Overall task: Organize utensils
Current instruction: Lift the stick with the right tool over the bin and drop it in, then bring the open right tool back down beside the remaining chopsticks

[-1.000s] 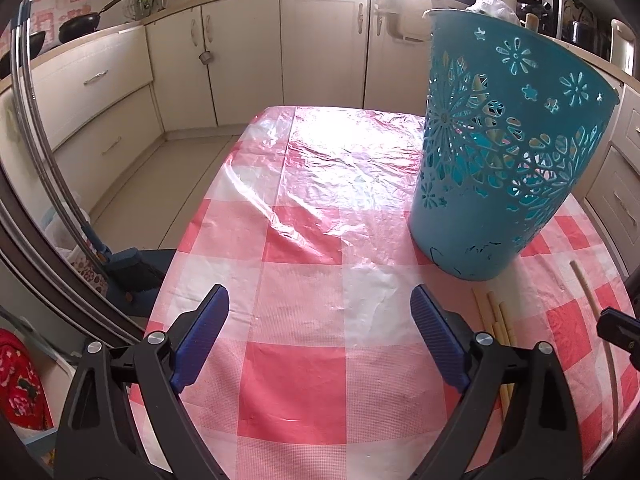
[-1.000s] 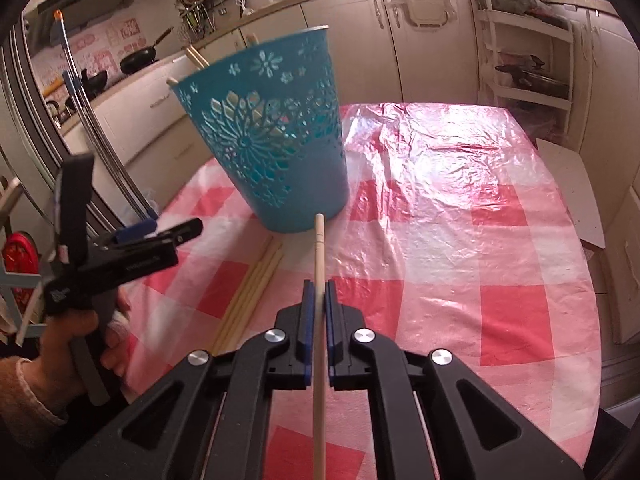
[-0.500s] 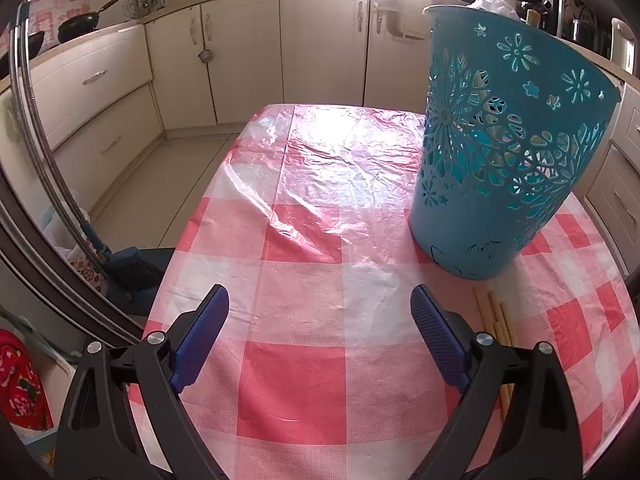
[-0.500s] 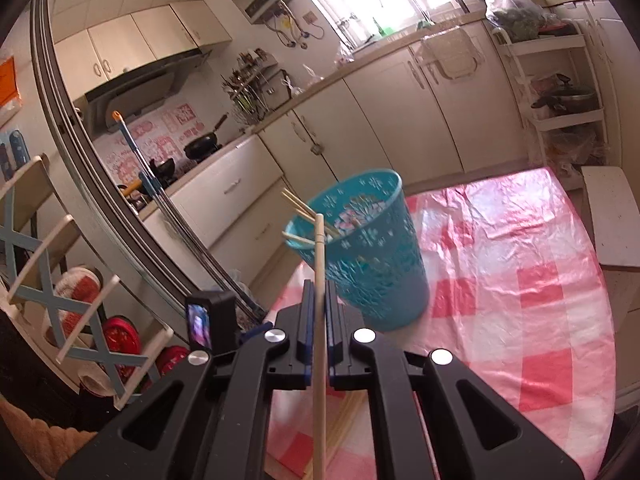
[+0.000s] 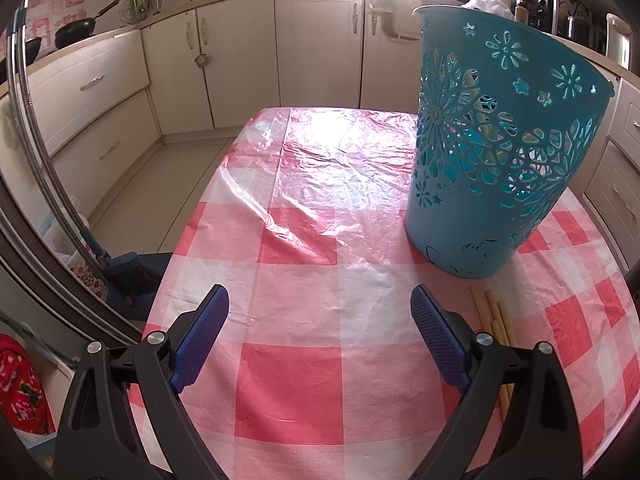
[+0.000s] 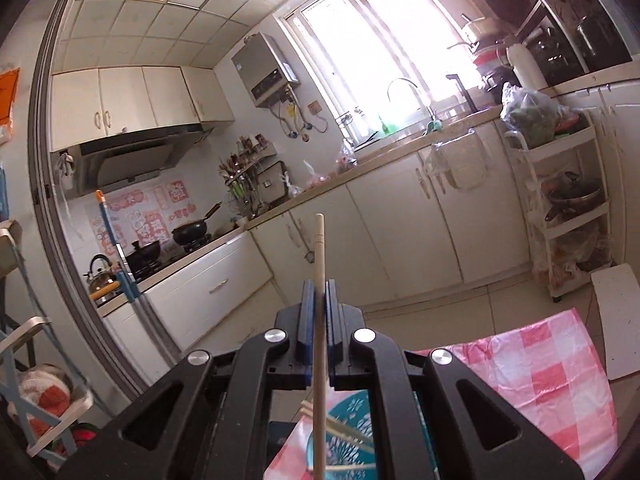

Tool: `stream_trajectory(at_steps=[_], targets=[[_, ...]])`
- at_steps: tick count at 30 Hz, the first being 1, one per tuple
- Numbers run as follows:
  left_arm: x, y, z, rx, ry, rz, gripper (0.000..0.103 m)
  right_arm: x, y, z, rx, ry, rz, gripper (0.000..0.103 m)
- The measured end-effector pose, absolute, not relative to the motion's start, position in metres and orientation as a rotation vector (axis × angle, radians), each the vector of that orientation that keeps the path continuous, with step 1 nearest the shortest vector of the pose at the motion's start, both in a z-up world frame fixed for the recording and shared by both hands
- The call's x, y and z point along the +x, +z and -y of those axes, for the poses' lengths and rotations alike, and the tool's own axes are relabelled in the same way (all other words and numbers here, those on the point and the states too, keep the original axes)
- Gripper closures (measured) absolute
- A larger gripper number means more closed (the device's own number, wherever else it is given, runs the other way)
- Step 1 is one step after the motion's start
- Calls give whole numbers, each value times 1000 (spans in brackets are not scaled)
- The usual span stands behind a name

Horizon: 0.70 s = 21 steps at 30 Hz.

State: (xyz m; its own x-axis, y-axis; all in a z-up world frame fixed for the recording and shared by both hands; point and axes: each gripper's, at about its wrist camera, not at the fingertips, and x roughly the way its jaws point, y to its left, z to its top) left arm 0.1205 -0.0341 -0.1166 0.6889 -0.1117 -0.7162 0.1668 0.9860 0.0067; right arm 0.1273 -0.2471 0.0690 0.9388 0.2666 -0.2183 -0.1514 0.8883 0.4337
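1. Your left hand-held gripper point(image 5: 320, 320) hovers low over the table point(image 5: 304, 392) with its blue pads spread wide – nothing between them.
2. Your right hand-held gripper point(image 6: 319, 300) is clamped on 1 wooden chopstick point(image 6: 319, 248), raised high and pointing at the kitchen cabinets.
3. The teal basket point(image 5: 492, 152) stands upright on the checkered cloth, right of the left gripper – chopsticks already inside.
4. More loose chopsticks point(image 5: 490, 312) lie on the table just beside the basket's base.

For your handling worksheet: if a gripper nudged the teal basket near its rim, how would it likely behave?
The teal basket is tall, narrower at its base and thin cut-out plastic, so it would probably tip or slide easily. The smooth plastic tablecloth likely gives little grip.
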Motion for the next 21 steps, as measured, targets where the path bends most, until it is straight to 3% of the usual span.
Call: stream_trajectory(at_steps=[9,21], targets=[[119,-116,33,66,-165,-794,15,164,35,220,221,69,-345,97],[119,-115,30,54,-168,-785,15,98,13,212,76,89,-402,96]])
